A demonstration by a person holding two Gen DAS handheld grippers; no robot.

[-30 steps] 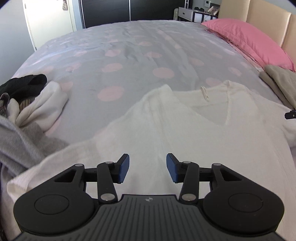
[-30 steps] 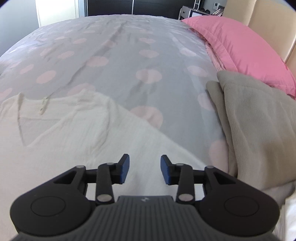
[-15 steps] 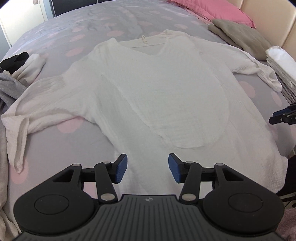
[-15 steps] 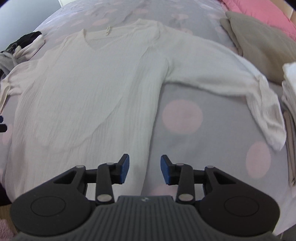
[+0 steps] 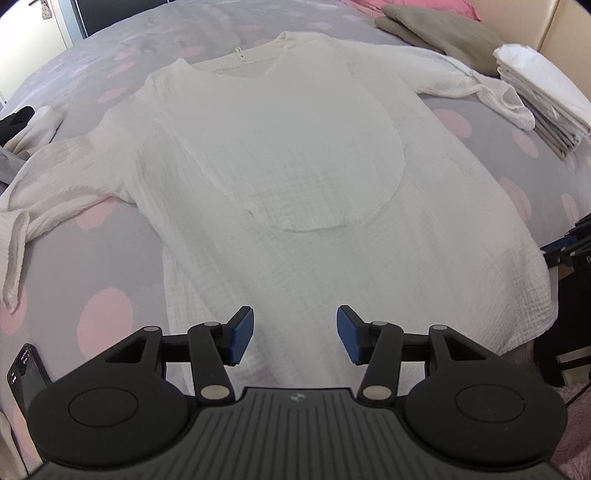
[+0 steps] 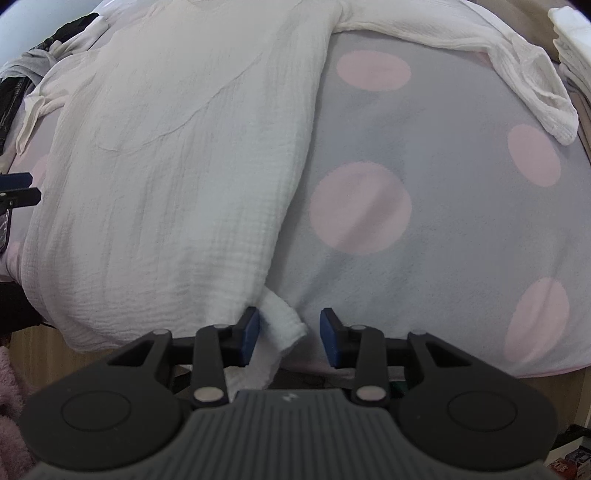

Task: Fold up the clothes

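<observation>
A white crinkled blouse [image 5: 295, 166] lies flat, collar away from me, on a grey bedspread with pink dots [image 6: 443, 221], sleeves spread to both sides. My left gripper [image 5: 295, 336] hovers open over the left part of the hem, with nothing between its fingers. My right gripper [image 6: 288, 336] is at the hem's right corner [image 6: 282, 325], which hangs over the bed edge. Its jaws are closing with that corner between them; the left pad [image 6: 251, 332] is at the cloth and the right pad stands apart. The right gripper's tips [image 5: 569, 247] also show at the left wrist view's right edge.
A stack of folded white clothes [image 5: 546, 85] and a folded taupe garment [image 5: 436, 29] lie at the far right. Loose black, white and grey clothes [image 5: 22, 129] are piled at the left. A phone [image 5: 26, 373] lies near the front left edge.
Both grippers have pulled back from the collar end to the blouse's hem at the bed edge. The right jaws have narrowed, and the hem corner now sits between them.
</observation>
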